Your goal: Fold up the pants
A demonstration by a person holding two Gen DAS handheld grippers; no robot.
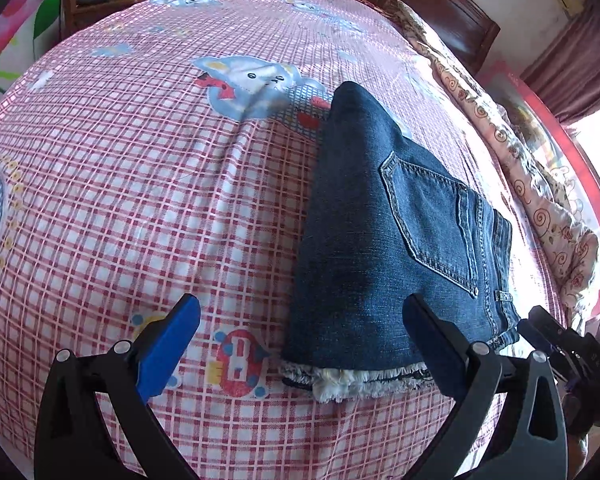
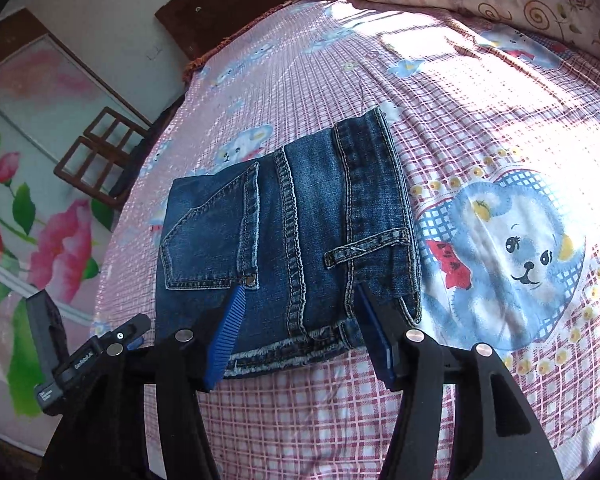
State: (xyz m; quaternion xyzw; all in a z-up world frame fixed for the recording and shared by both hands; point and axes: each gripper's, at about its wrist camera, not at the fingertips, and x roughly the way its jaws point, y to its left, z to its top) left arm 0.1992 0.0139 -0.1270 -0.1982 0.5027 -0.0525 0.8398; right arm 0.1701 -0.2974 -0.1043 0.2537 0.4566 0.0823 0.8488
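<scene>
The dark blue jeans (image 1: 384, 240) lie folded into a compact stack on the pink checked bed sheet (image 1: 140, 200), back pocket up, frayed hems at the near edge. They also show in the right wrist view (image 2: 288, 236). My left gripper (image 1: 300, 312) is open and empty, its fingers spread on either side of the stack's near left corner. My right gripper (image 2: 298, 292) is open and empty, hovering over the stack's near edge by the waistband. The right gripper also shows in the left wrist view (image 1: 556, 340) at the far right.
A floral quilt (image 1: 520, 184) lies along the bed's far side, near the window. A wooden headboard (image 1: 432, 4) and a wooden chair (image 2: 100, 160) stand beyond the bed. A flowered wall panel (image 2: 32, 216) lies to the left. The sheet carries bear prints (image 2: 512, 256).
</scene>
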